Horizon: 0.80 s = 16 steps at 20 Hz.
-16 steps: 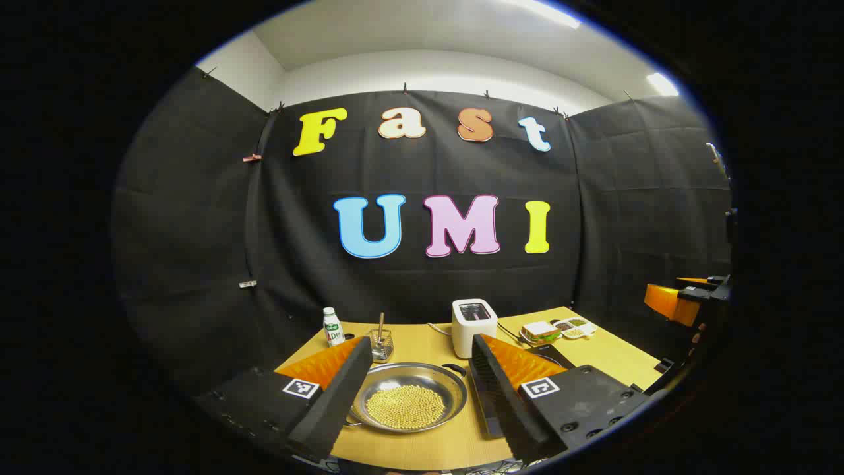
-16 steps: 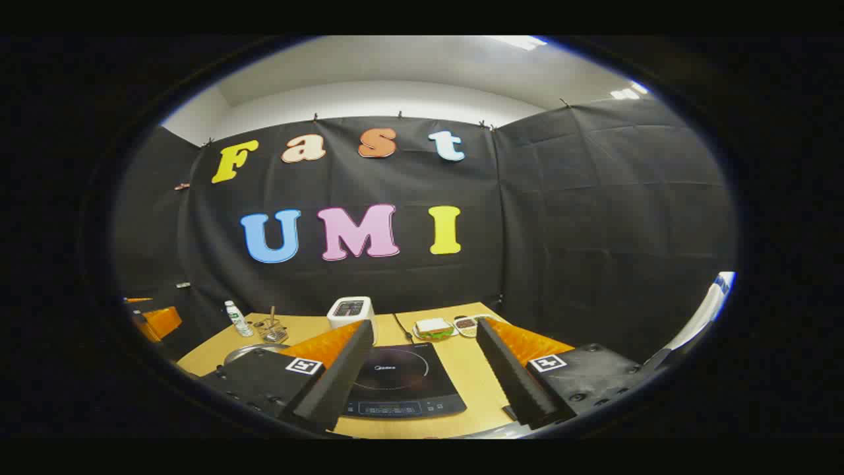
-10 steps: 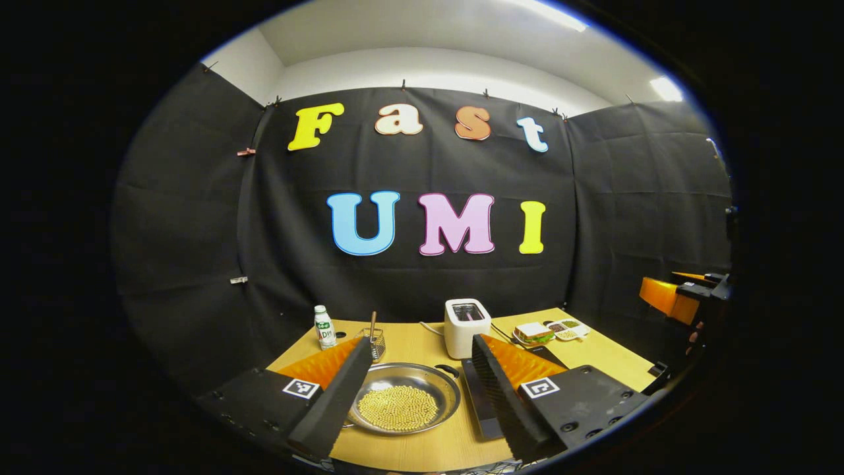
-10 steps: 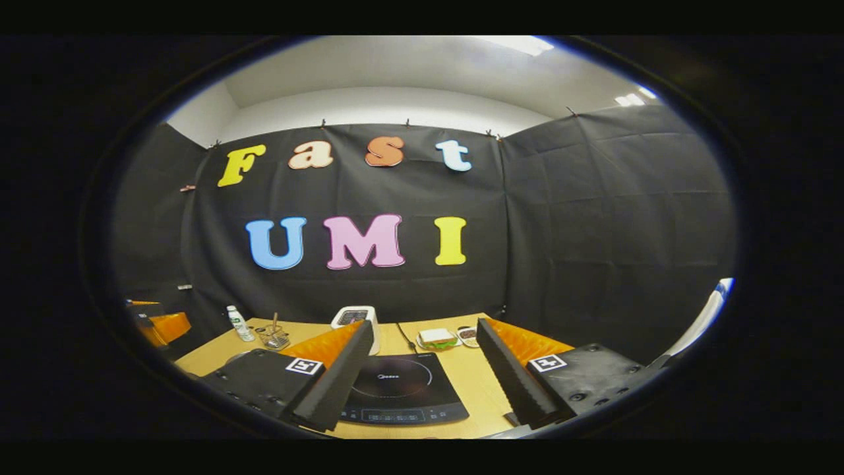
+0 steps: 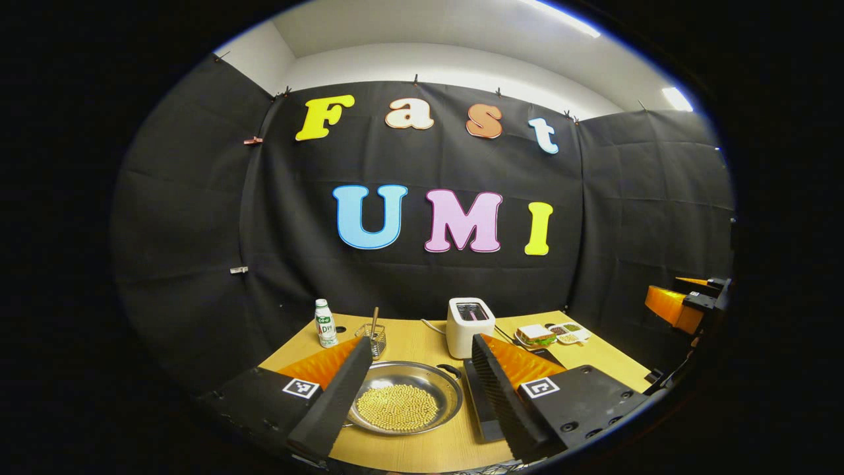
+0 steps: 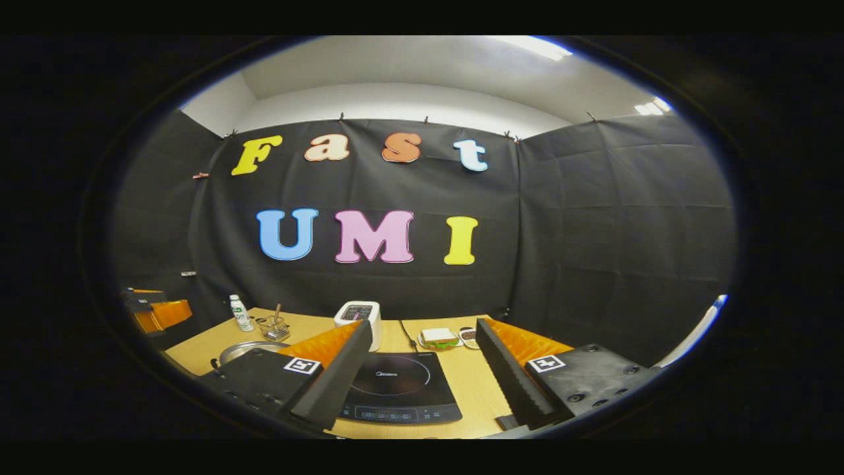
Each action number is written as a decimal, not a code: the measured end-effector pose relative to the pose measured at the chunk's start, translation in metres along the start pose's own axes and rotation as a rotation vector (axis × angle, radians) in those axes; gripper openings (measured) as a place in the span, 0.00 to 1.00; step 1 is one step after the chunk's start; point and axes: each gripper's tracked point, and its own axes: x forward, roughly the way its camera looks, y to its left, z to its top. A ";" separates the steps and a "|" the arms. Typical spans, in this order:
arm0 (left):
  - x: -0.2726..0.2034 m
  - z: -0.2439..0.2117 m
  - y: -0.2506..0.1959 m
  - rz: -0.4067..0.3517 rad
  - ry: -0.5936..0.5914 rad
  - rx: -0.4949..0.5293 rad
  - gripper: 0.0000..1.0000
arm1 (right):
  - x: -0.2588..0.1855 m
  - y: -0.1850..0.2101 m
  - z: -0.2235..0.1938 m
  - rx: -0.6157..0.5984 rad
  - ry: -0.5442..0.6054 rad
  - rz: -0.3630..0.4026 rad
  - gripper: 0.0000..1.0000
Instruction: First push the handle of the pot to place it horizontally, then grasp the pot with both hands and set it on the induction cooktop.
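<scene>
A steel pot [image 5: 402, 402] with yellow beans in it sits on the wooden table, framed between the fingers of my left gripper [image 5: 421, 340], which is open and hangs above it without touching. A small black handle [image 5: 450, 371] sticks out at the pot's far right rim. To its right lies the black induction cooktop [image 5: 476, 402], partly hidden by a finger. In the right gripper view the cooktop [image 6: 395, 382] lies between the fingers of my open right gripper [image 6: 423, 324]. The pot's rim [image 6: 247, 348] shows at the left there.
A white toaster [image 5: 469, 323] stands behind the pot. A small bottle [image 5: 323, 323] and a wire basket [image 5: 374, 336] are at the back left. A sandwich plate [image 5: 535, 335] and a divided dish [image 5: 570, 330] sit at the back right. The other gripper [image 5: 679, 303] hovers at the right edge.
Both grippers have drifted slightly, so the table sits a little differently in each view. The pot and cooktop have not moved, and both grippers stay open.
</scene>
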 end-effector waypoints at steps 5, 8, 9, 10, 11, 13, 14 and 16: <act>-0.004 -0.020 -0.006 -0.034 0.044 -0.013 0.95 | -0.001 0.004 -0.011 -0.006 0.031 0.023 0.98; -0.006 -0.032 -0.001 -0.055 0.085 -0.031 0.94 | -0.001 0.007 -0.014 -0.004 0.035 0.030 0.98; -0.006 -0.035 0.004 -0.055 0.099 -0.030 0.93 | 0.000 0.008 -0.016 -0.002 0.037 0.032 0.98; -0.005 -0.041 0.007 -0.053 0.114 -0.032 0.93 | 0.000 0.009 -0.018 0.000 0.042 0.033 0.98; -0.003 -0.045 0.011 -0.049 0.127 -0.035 0.89 | -0.001 0.009 -0.022 0.001 0.048 0.034 0.98; 0.001 -0.056 0.020 -0.047 0.173 -0.041 0.83 | -0.001 0.010 -0.027 -0.002 0.058 0.036 0.98; 0.002 -0.063 0.023 -0.054 0.198 -0.045 0.79 | -0.001 0.010 -0.030 -0.008 0.064 0.036 0.98; 0.006 -0.073 0.026 -0.077 0.238 -0.059 0.67 | 0.001 0.009 -0.035 -0.017 0.079 0.034 0.98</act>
